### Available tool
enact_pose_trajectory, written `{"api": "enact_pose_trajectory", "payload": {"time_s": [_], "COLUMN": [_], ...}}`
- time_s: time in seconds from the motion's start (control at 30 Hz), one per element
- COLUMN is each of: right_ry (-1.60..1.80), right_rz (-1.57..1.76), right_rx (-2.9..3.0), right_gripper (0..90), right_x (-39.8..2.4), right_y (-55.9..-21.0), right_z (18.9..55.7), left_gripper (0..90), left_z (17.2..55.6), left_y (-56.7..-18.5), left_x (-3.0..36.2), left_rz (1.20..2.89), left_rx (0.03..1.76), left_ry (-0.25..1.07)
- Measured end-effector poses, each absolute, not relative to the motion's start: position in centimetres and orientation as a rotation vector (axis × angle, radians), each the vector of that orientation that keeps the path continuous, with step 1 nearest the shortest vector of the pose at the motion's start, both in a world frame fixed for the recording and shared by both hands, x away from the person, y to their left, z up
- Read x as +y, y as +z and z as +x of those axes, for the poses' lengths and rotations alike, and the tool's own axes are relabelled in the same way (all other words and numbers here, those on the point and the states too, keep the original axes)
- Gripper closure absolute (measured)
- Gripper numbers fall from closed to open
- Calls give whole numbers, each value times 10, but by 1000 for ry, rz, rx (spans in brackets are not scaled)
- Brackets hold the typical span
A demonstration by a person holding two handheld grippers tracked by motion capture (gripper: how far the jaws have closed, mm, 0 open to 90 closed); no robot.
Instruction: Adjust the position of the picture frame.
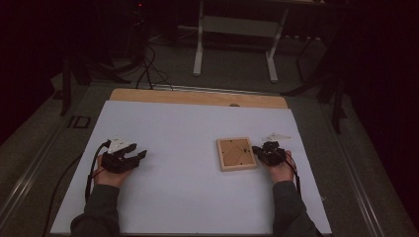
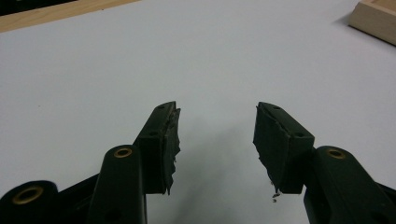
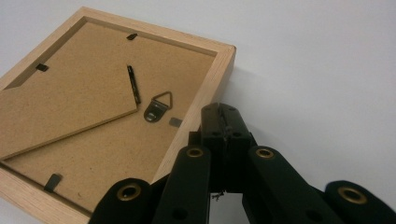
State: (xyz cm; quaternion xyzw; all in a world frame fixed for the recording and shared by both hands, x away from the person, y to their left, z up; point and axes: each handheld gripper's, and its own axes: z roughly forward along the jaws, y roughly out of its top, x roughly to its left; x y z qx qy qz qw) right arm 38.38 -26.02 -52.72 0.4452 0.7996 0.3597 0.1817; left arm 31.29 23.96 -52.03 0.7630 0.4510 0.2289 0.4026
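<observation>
Lying face-down toward the right edge of the white board (image 1: 188, 197), the wooden picture frame (image 1: 236, 154) is showing its brown backing w/ a hanger (image 3: 157, 106) & 4 small clips. The right gripper (image 1: 257, 149) is sitting just beside the frame's right side, jaws pressed together w/ nothing between them, tips about touching the wood rim. The left gripper (image 1: 140, 154) is resting near the board's left edge, well apart from the frame, jaws spread & gripping nothing.
</observation>
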Motion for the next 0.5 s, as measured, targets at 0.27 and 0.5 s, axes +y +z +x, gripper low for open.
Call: {"api": "enact_pose_trajectory", "payload": {"time_s": [0.27,0.5], "right_ry": [1026,1027], "right_rz": [1246,1229], "right_rx": [2265,2282], "right_gripper": [898,898], "right_x": [-257,-253], "right_y": [-528,-528], "right_z": [382,378], "left_gripper": [498,499], "left_z": [313,313], "left_y": [-520,-520], "left_x": [240,240], "left_rz": [1930,1931], "left_rx": [1139,1139], "left_ry": [579,578]}}
